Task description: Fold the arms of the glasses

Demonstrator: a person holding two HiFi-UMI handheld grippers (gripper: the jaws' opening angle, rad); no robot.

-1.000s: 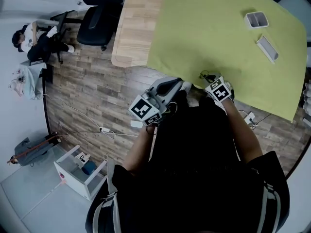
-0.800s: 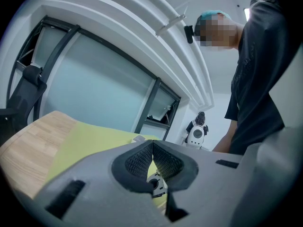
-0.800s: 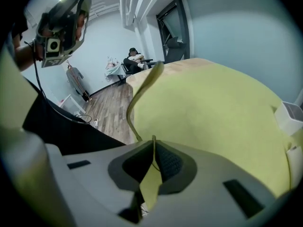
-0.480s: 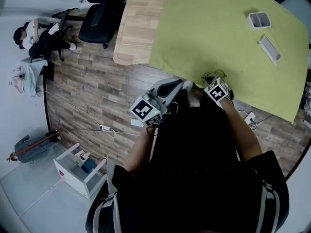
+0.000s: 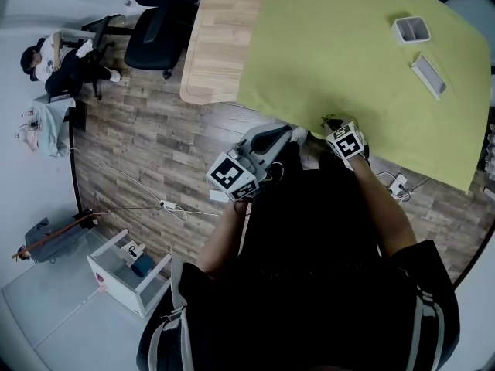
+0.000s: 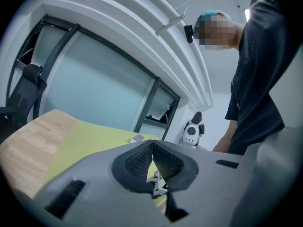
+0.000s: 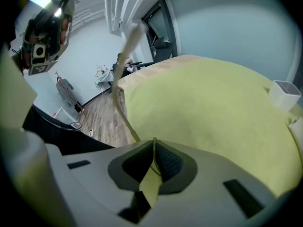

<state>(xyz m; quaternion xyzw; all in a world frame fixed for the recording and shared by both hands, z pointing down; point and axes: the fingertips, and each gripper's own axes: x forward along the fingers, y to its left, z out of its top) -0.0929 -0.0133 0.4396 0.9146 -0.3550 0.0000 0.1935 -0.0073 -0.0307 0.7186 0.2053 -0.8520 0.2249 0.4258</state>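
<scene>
While the right gripper is clamped on the edge of the green cloth, the left gripper is closed on nothing. I see no glasses in any view. A pull on the cloth may drag the white box off the table.

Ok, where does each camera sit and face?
Head view: on the person's head, looking down at the green cloth; shows torso, forearms.
Left gripper view: on the left gripper, facing across the cloth; jaws together, torso right.
Right gripper view: on the right gripper, facing across the cloth; jaws shut on a thin strip.
Shared: head and right gripper views show the white tray.
</scene>
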